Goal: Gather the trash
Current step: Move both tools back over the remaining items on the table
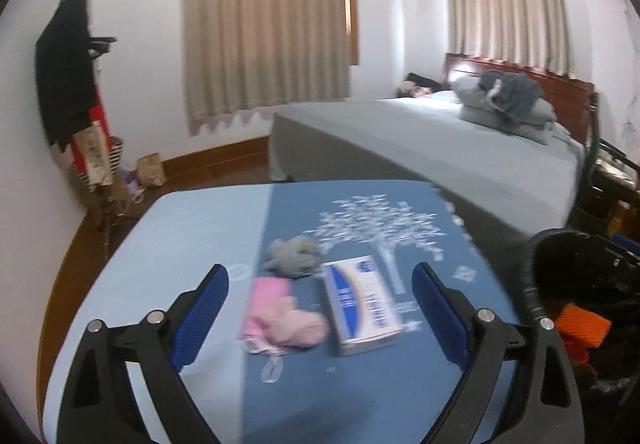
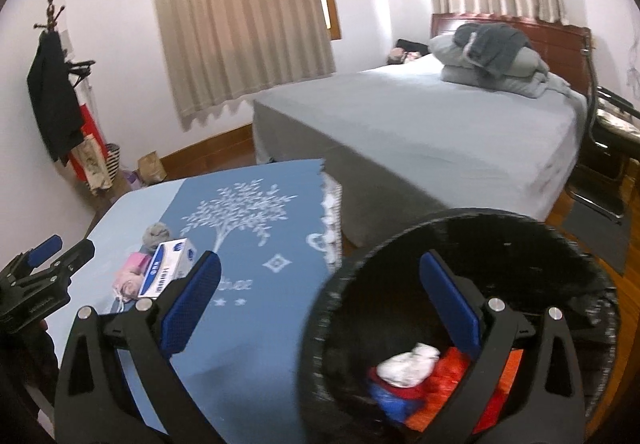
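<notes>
On the blue table (image 1: 192, 244) lie a grey crumpled wad (image 1: 292, 256), a pink crumpled piece (image 1: 288, 320) and a white and blue box (image 1: 360, 304). My left gripper (image 1: 320, 308) is open just above and around them, empty. My right gripper (image 2: 320, 304) is open and empty over the rim of a black trash bin (image 2: 520, 228). The bin holds a white wad (image 2: 408, 364) and red and blue wrappers (image 2: 396, 400). The bin also shows in the left wrist view (image 1: 580, 264) at the table's right. The box (image 2: 168, 272) and the left gripper (image 2: 60, 256) show in the right wrist view.
A bed (image 1: 460, 148) with grey bedding stands behind the table. A coat rack (image 1: 72, 84) with dark clothes stands at the left wall, with bags (image 1: 152, 168) on the floor. A chair (image 2: 612, 132) stands at the far right.
</notes>
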Demonstrator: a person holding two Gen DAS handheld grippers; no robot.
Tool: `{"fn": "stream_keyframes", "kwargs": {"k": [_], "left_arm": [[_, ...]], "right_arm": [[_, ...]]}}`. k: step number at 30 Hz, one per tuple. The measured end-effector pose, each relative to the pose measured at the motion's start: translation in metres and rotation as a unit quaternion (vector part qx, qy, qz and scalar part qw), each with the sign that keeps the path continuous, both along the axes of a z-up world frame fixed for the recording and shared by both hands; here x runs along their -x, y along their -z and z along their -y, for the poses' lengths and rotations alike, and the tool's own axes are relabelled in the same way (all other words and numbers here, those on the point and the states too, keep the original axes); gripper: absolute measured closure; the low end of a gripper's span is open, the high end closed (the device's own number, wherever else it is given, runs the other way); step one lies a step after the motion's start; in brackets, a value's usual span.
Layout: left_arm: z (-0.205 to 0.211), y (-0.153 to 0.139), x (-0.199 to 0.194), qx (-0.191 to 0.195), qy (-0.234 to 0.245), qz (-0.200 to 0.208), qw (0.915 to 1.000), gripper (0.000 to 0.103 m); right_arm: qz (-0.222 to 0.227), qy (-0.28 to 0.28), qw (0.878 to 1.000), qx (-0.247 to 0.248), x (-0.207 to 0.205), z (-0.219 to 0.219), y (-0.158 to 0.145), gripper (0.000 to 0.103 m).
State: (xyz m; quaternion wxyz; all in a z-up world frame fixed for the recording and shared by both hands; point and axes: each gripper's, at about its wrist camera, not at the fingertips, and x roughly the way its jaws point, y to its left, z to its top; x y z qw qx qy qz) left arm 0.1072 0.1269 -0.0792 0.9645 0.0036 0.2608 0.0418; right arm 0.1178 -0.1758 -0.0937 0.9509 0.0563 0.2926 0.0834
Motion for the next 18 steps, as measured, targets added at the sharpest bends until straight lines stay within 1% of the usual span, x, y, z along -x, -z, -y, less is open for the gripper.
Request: {"fn": "stream_keyframes", "kwargs": {"k": [4, 10, 18], "left_arm": [[-0.028, 0.012, 0.000, -0.006, -0.028, -0.007, 0.9996, 0.012], [-0.057, 0.028, -0.002, -0.009, -0.052, -0.023, 0.9984, 0.012], [-0.081, 0.043, -0.004, -0.005, -0.069, -0.037, 0.9969, 0.012]], "right_arm": [[-0.011, -0.017, 1.000, 0.001, -0.011, -0.027, 0.009, 0.006], [-0.029, -0.051, 0.998, 0.011, -0.024, -0.075, 0.025, 0.006], [-0.053, -0.086, 0.995, 0.024, -0.035, -0.126, 0.045, 0.006]]}}
